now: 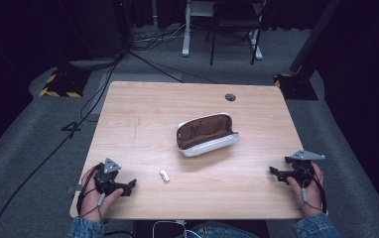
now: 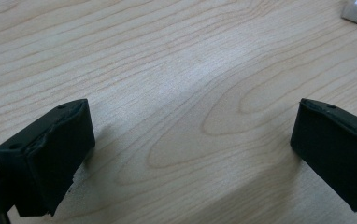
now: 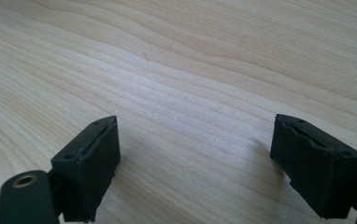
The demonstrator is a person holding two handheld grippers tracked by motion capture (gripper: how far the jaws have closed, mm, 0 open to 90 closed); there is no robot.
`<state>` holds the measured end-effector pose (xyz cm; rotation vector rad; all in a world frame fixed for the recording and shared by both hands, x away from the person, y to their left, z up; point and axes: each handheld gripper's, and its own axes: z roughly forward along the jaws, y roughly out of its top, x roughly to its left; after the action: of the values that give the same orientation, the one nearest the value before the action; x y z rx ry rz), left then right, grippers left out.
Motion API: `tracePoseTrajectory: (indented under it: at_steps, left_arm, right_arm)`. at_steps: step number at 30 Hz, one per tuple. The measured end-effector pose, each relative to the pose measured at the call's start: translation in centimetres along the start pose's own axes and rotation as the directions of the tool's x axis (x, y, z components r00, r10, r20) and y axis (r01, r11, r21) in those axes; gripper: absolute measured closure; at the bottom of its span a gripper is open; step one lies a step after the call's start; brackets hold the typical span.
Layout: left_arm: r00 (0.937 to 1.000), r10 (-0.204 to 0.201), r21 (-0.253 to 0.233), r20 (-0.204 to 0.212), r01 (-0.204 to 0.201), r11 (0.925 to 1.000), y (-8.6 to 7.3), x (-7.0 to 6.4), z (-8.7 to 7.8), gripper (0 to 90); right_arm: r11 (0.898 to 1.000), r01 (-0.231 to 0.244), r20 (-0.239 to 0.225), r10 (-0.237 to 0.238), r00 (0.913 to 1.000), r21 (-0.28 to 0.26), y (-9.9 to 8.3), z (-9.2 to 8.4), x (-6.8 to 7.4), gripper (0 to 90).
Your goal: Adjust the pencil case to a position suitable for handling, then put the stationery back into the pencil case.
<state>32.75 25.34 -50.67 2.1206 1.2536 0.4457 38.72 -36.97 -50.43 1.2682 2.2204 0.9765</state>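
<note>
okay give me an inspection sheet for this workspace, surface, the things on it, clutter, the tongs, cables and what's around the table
Surface: wooden table, round grommet hole near far edge.
Job's things: open white pouch with brown lining at centre; small white object nearer the person.
Clutter: nothing seen.
Tongs: left tongs and right tongs both open, low over the near corners, holding nothing.
Cables: black cables on the floor at left.
Surroundings: grey carpet, chair, striped stand base.

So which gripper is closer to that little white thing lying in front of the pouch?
Left. The left gripper sits just left of the small white object, jaws open toward it. The right gripper is far off at the table's right edge.
</note>
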Motion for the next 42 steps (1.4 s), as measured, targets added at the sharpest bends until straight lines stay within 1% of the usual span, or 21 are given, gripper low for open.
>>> tracePoseTrajectory:
  at_steps: [3, 6, 7, 8, 9, 13, 19, 20, 23, 24, 25, 26, 28, 29, 30, 31, 34, 37, 39, 40, 42]
  left_arm:
    - [0.9996, 0.025, -0.01, 0.01, -0.025, 0.9996, 0.1, -0.4, -0.1, 4.1]
    - [0.9985, 0.047, -0.008, 0.029, -0.047, 0.9989, 0.2, -0.8, -0.5, 17.6]
    - [0.9986, 0.046, -0.002, 0.026, -0.046, 0.9989, 0.1, -1.0, -0.5, 18.1]
    - [0.9981, 0.057, 0.001, 0.024, -0.057, 0.9984, 0.2, -1.0, -0.6, 16.1]
    - [0.9982, 0.051, 0.002, 0.03, -0.051, 0.9987, 0.1, -1.2, -0.7, 15.4]
    - [0.9975, 0.06, -0.019, 0.036, -0.06, 0.998, 0.4, -1.4, -1.2, 16.1]
    - [0.9952, 0.054, -0.034, 0.082, -0.051, 0.9981, 1.0, -2.4, -1.9, 19.1]
    - [0.9946, 0.066, -0.041, 0.08, -0.063, 0.9972, 1.1, -2.5, -1.9, 19.1]
    - [0.9941, 0.056, -0.045, 0.093, -0.052, 0.9976, 1.5, -2.9, -2.1, 19.1]
    - [0.9935, 0.066, -0.041, 0.093, -0.062, 0.9972, 1.7, -3.0, -2.2, 19.1]
    - [0.9929, 0.062, -0.044, 0.101, -0.058, 0.9974, 1.9, -3.1, -2.2, 19.1]
    - [0.9923, 0.079, -0.047, 0.095, -0.074, 0.9961, 2.1, -3.1, -2.2, 19.1]
    - [0.9915, 0.079, -0.051, 0.104, -0.074, 0.996, 2.4, -3.3, -2.1, 19.2]
    - [0.9906, 0.077, -0.05, 0.113, -0.072, 0.9961, 2.5, -3.5, -2.0, 19.2]
    - [0.9889, 0.09, -0.052, 0.118, -0.084, 0.9951, 2.6, -3.6, -2.0, 19.3]
    - [0.9884, 0.084, -0.055, 0.126, -0.078, 0.9955, 2.7, -3.7, -1.9, 19.4]
    - [0.9839, 0.108, -0.064, 0.143, -0.099, 0.993, 3.1, -4.1, -1.8, 19.4]
    - [0.9793, 0.115, -0.072, 0.166, -0.105, 0.9919, 3.4, -4.6, -1.7, 19.4]
    - [0.978, 0.126, -0.079, 0.166, -0.114, 0.9904, 3.5, -4.9, -1.6, 19.3]
    - [0.9755, 0.122, -0.08, 0.183, -0.109, 0.9908, 3.6, -5.1, -1.6, 18.8]
    - [0.9722, 0.128, -0.094, 0.196, -0.112, 0.9893, 3.8, -5.4, -1.5, 18.7]
  right_arm:
    - [1.0, 0.0, 0.0, 0.0, 1.0, 0.0, 0.0, 0.0, 0.0, 16.4]
    - [1.0, 0.0, 0.0, 0.0, 1.0, 0.0, 0.0, 0.0, 0.0, 16.4]
    - [1.0, -0.001, 0.0, 0.001, 1.0, 0.0, 0.0, 0.0, 0.0, 16.4]
    - [1.0, -0.001, 0.0, 0.001, 1.0, 0.0, 0.0, 0.0, 0.0, 16.4]
    - [1.0, 0.0, 0.0, 0.0, 1.0, 0.0, 0.0, 0.0, 0.0, 16.4]
    - [1.0, -0.001, 0.0, 0.001, 1.0, 0.0, 0.0, 0.0, 0.0, 16.4]
    - [1.0, 0.0, 0.0, 0.0, 1.0, 0.0, 0.0, 0.0, 0.0, 16.4]
    - [1.0, -0.001, 0.0, 0.001, 1.0, 0.0, 0.0, 0.0, 0.0, 16.4]
    - [1.0, -0.001, 0.0, 0.001, 1.0, 0.0, 0.0, 0.0, 0.0, 16.4]
    - [1.0, -0.001, 0.0, 0.001, 1.0, 0.0, 0.0, 0.0, 0.0, 16.4]
    - [1.0, -0.001, 0.0, 0.001, 1.0, 0.0, 0.0, 0.0, 0.0, 16.4]
    - [1.0, 0.0, 0.0, 0.0, 1.0, 0.0, 0.0, 0.0, 0.0, 16.4]
    - [1.0, -0.001, 0.0, 0.001, 1.0, 0.001, 0.0, 0.0, 0.0, 16.4]
    - [1.0, -0.001, 0.0, 0.001, 1.0, 0.0, 0.0, 0.0, 0.0, 16.4]
    - [1.0, -0.001, 0.0, 0.001, 1.0, 0.0, 0.0, 0.0, 0.0, 16.4]
    - [1.0, -0.001, 0.0, 0.001, 1.0, 0.001, 0.0, 0.0, 0.0, 16.4]
    - [1.0, -0.001, 0.0, 0.001, 1.0, 0.0, 0.0, 0.0, 0.0, 16.4]
    - [1.0, -0.001, 0.0, 0.001, 1.0, 0.0, 0.0, 0.0, 0.0, 16.4]
    - [1.0, -0.001, 0.0, 0.001, 1.0, 0.001, 0.0, 0.0, 0.0, 16.4]
    - [1.0, -0.001, 0.0, 0.001, 1.0, 0.001, 0.0, 0.0, 0.0, 16.4]
    - [1.0, -0.001, 0.0, 0.001, 1.0, 0.0, 0.0, 0.0, 0.0, 16.4]
